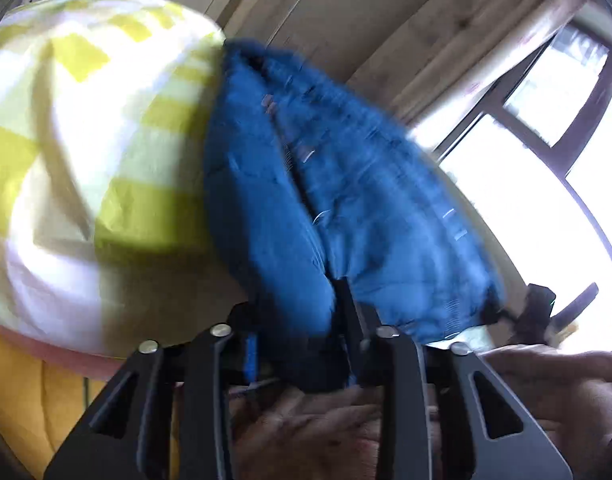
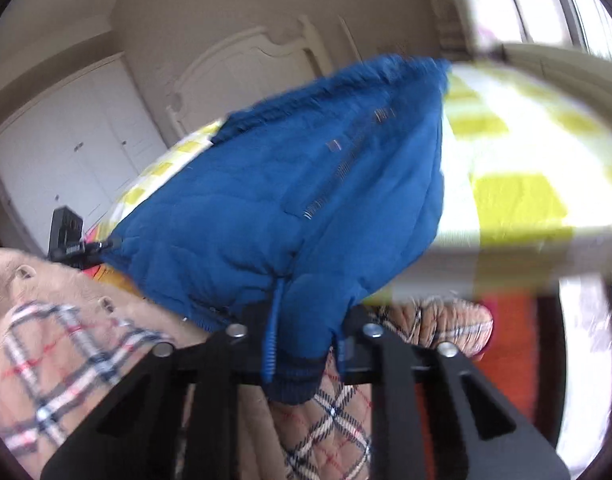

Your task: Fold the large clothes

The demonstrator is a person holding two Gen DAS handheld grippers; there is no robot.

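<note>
A blue quilted jacket (image 1: 345, 200) with a zipper and silver snaps hangs stretched between both grippers above a bed with a yellow-and-white checked cover (image 1: 86, 140). My left gripper (image 1: 306, 320) is shut on the jacket's hem; blue fabric bulges between its fingers. My right gripper (image 2: 302, 328) is shut on the jacket (image 2: 290, 200) near the zipper end and ribbed cuff. The other gripper shows at the far edge of each view (image 1: 537, 308), (image 2: 72, 240). Both views are motion-blurred.
The checked bed cover (image 2: 525, 168) fills the right wrist view's right side. A bright window (image 1: 525, 152) is at the right. White wardrobe doors (image 2: 66, 152) and a headboard (image 2: 242, 64) stand behind. The person's plaid clothing (image 2: 66, 360) is below the grippers.
</note>
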